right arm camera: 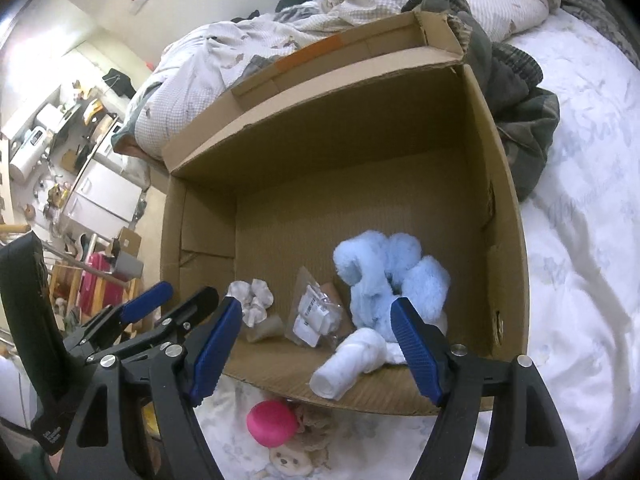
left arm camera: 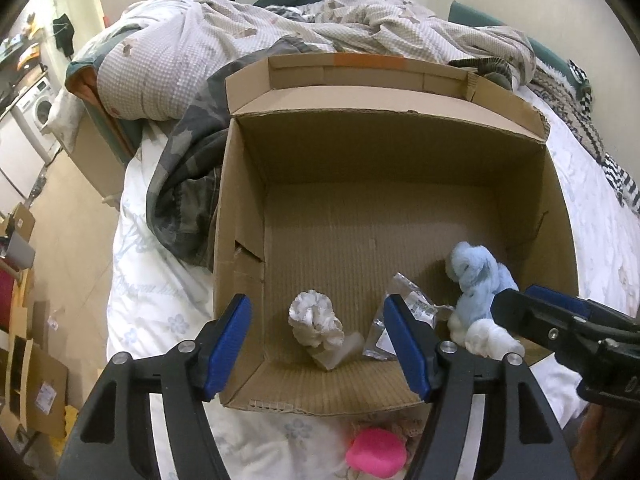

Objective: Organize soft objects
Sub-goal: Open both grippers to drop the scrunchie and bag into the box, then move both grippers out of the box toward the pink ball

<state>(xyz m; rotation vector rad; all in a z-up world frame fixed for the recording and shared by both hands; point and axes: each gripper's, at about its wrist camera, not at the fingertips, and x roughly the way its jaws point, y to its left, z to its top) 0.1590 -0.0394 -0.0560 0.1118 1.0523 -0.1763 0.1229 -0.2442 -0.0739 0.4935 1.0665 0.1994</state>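
An open cardboard box [left arm camera: 240, 200] [right arm camera: 508, 240] stands on the bed. Inside lie a light blue plush toy [left arm camera: 478, 276] [right arm camera: 384, 276], a white rolled cloth [left arm camera: 490, 338] [right arm camera: 352, 356], a grey-white scrunchie [left arm camera: 314, 318] [right arm camera: 252, 304] and a clear plastic packet [left arm camera: 408, 312] [right arm camera: 316, 316]. My left gripper [left arm camera: 320, 344] is open and empty over the box's near edge. My right gripper [right arm camera: 320, 344] is open and empty above the white roll; it also shows at the right of the left wrist view [left arm camera: 560, 324]. A pink ball [left arm camera: 376, 454] [right arm camera: 272, 424] lies on the bed before the box.
A rumpled checked duvet [left arm camera: 180, 52] and a camouflage garment [left arm camera: 188, 184] [right arm camera: 524, 128] lie beside the box. A small bear toy [right arm camera: 292, 460] lies by the pink ball. Cardboard boxes [left arm camera: 36, 392] and a washing machine [left arm camera: 36, 116] stand on the floor at left.
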